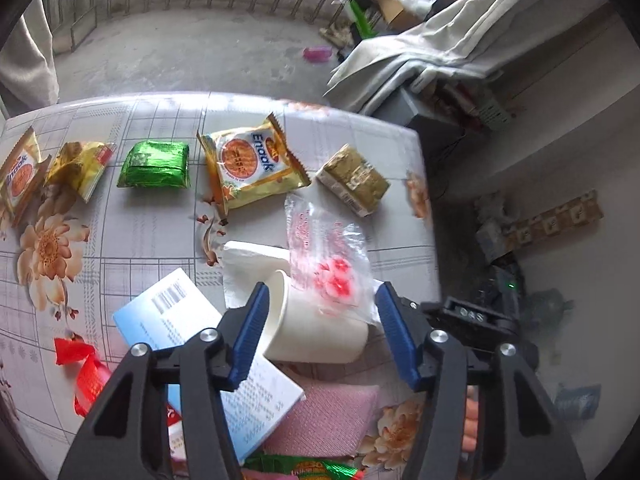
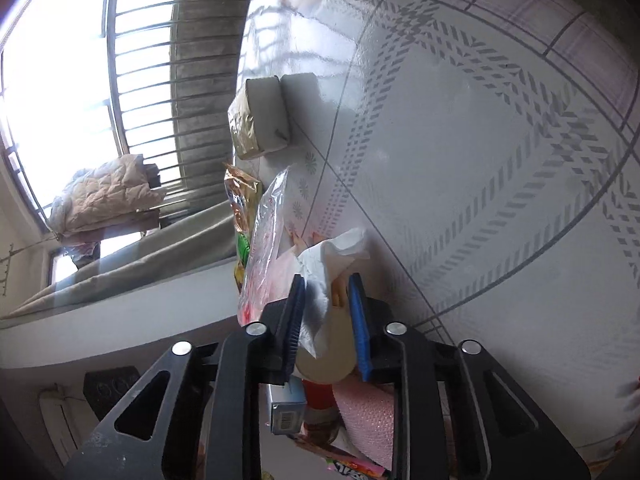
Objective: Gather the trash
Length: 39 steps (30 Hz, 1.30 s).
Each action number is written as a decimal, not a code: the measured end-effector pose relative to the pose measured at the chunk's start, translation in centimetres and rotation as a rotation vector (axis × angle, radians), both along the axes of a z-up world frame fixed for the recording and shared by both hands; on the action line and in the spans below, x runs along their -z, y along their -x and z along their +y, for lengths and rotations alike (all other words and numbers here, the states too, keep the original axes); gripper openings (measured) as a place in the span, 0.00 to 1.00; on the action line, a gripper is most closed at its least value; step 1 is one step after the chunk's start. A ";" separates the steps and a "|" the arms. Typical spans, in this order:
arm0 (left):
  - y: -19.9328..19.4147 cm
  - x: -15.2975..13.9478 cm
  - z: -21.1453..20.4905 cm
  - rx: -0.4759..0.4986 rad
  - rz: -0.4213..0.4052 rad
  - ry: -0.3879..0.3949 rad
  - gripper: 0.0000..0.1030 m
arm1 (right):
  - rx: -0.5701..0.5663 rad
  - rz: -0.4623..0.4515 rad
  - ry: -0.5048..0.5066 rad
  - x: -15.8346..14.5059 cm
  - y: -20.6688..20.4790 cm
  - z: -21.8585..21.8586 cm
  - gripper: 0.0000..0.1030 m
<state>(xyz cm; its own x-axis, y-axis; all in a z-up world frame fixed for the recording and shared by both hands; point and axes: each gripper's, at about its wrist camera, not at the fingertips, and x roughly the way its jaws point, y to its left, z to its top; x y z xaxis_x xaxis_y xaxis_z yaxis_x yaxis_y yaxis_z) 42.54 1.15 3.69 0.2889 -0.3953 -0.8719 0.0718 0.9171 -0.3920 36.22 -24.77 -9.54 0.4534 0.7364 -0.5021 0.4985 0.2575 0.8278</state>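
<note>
Trash litters the counter: a paper cup lies between the left gripper's parted jaws, untouched. Right gripper jaws pinch a tissue beside that cup. Wrappers lie beyond.

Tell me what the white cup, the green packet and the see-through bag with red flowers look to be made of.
White cup: probably paper, matte and opaque, with a thin rolled rim. Green packet: metallised foil or foil-look plastic, shiny with creased highlights. See-through bag: thin clear plastic film, glossy and wrinkled, with the cup showing through it.
</note>
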 end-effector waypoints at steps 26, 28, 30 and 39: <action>-4.5 5.1 -0.5 -0.039 0.114 -0.083 0.02 | -0.122 -0.139 -0.009 -1.0 0.5 -0.1 0.00; -4.3 4.7 -0.4 -0.030 0.101 -0.077 0.00 | -0.118 -0.144 -0.010 -1.1 0.4 -0.1 0.00; -4.1 4.3 -0.4 -0.021 0.082 -0.077 0.00 | -0.115 -0.146 -0.009 -1.2 0.0 0.1 0.00; -3.0 0.5 0.0 -0.020 -0.036 -0.021 0.00 | -0.099 -0.157 -0.014 -1.3 0.2 -0.2 0.00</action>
